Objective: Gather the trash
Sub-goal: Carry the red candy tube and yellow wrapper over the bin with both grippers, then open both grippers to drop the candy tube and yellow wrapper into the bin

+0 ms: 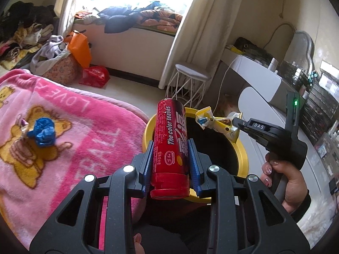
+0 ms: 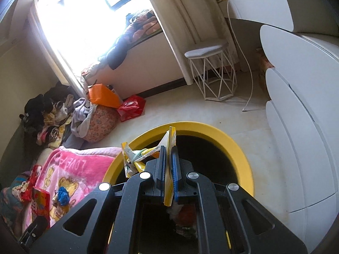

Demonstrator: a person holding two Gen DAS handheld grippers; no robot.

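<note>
A red cylindrical snack tube (image 1: 170,148) sits clamped between the blue pads of my left gripper (image 1: 170,146), its far end reaching over the rim of the yellow trash bin (image 1: 243,158). My right gripper (image 2: 168,154) is shut on a crumpled yellow wrapper (image 2: 169,139) above the bin (image 2: 237,146), whose inside is dark. In the left wrist view that right gripper (image 1: 236,122) comes in from the right, a hand on its handle, with the wrapper (image 1: 214,122) hanging over the bin's mouth. A crumpled blue scrap (image 1: 43,132) and a small foil wrapper (image 1: 23,126) lie on the pink blanket (image 1: 74,127).
White rounded drawers (image 2: 296,127) stand right of the bin. A wire-legged stool (image 2: 211,74) is on the floor beyond it. Orange and red bags (image 2: 118,103) and a clothes pile (image 2: 53,116) sit at the far left under the window. A red packet (image 2: 40,203) lies on the bed.
</note>
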